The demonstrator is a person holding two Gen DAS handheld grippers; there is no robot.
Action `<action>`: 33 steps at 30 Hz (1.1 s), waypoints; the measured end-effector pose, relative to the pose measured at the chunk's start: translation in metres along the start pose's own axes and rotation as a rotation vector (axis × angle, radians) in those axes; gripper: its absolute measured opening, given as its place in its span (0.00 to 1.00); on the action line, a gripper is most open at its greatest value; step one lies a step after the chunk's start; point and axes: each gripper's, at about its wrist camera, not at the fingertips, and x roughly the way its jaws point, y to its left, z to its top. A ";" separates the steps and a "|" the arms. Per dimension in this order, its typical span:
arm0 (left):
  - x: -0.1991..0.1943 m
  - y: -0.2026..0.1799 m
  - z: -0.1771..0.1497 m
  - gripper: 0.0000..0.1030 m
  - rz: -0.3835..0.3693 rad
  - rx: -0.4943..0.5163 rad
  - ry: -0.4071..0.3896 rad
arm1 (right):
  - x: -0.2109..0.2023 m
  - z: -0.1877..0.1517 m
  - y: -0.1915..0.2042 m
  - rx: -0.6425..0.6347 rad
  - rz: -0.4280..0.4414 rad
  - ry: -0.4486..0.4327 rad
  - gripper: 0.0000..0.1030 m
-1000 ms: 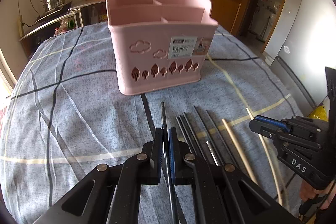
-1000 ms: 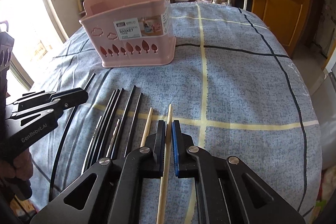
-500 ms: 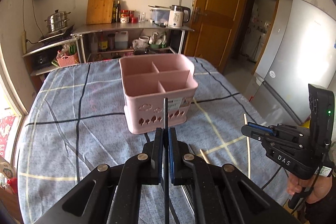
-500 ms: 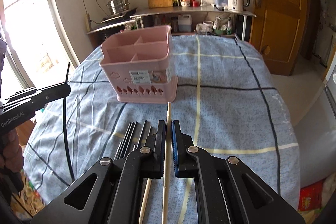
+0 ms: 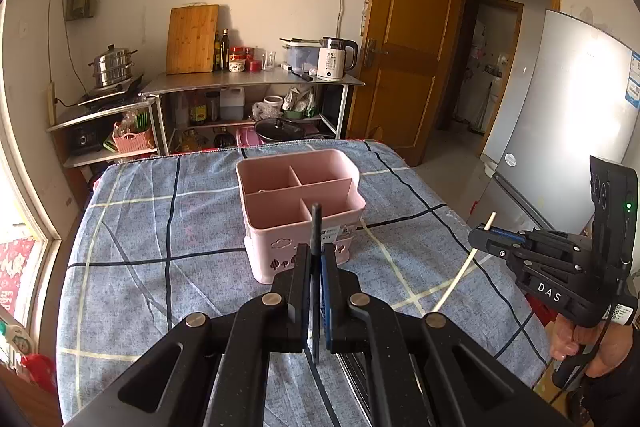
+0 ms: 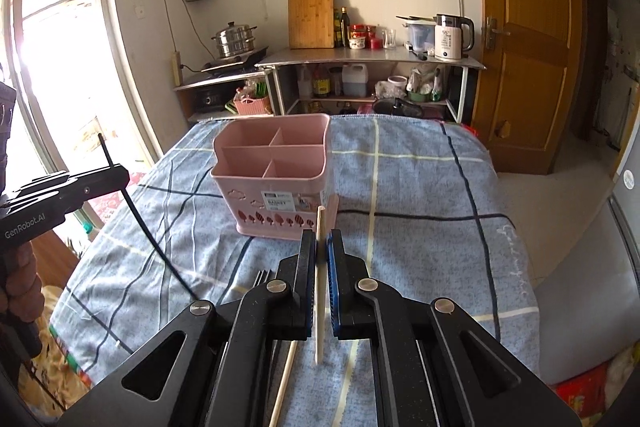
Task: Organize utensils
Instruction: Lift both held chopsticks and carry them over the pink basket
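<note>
A pink four-compartment basket [image 5: 266,247] [image 6: 276,197] stands empty on the blue checked cloth [image 5: 160,235]. My left gripper [image 5: 316,251] is shut on a black chopstick [image 5: 316,223], held in the air short of the basket, tip towards it. In the right wrist view that left gripper [image 6: 120,175] shows at the left with the black chopstick [image 6: 140,223] hanging below it. My right gripper [image 6: 319,247] is shut on a pale wooden chopstick [image 6: 319,223]; it shows at the right in the left wrist view [image 5: 478,238]. Another wooden chopstick [image 6: 285,383] and dark ones [image 6: 260,277] lie on the cloth.
Behind the table stands a metal shelf [image 5: 256,83] with a kettle, a cutting board and jars, and a steamer pot [image 5: 112,67] to its left. A wooden door [image 5: 404,67] and a fridge [image 5: 560,147] are on the right. A window lies to the left.
Both grippers have risen off the cloth, each carrying its chopstick. The basket now sits lower and farther in both views, with its compartments seen from above.
</note>
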 end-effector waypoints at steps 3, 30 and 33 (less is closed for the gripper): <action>-0.003 -0.002 0.003 0.04 -0.002 0.003 -0.003 | -0.005 0.004 0.000 -0.007 -0.001 -0.010 0.06; -0.006 0.042 0.116 0.04 -0.002 -0.095 -0.095 | 0.002 0.106 0.031 -0.016 0.095 -0.166 0.05; -0.001 0.047 0.128 0.04 0.007 -0.100 -0.108 | 0.009 0.119 0.035 -0.011 0.111 -0.178 0.05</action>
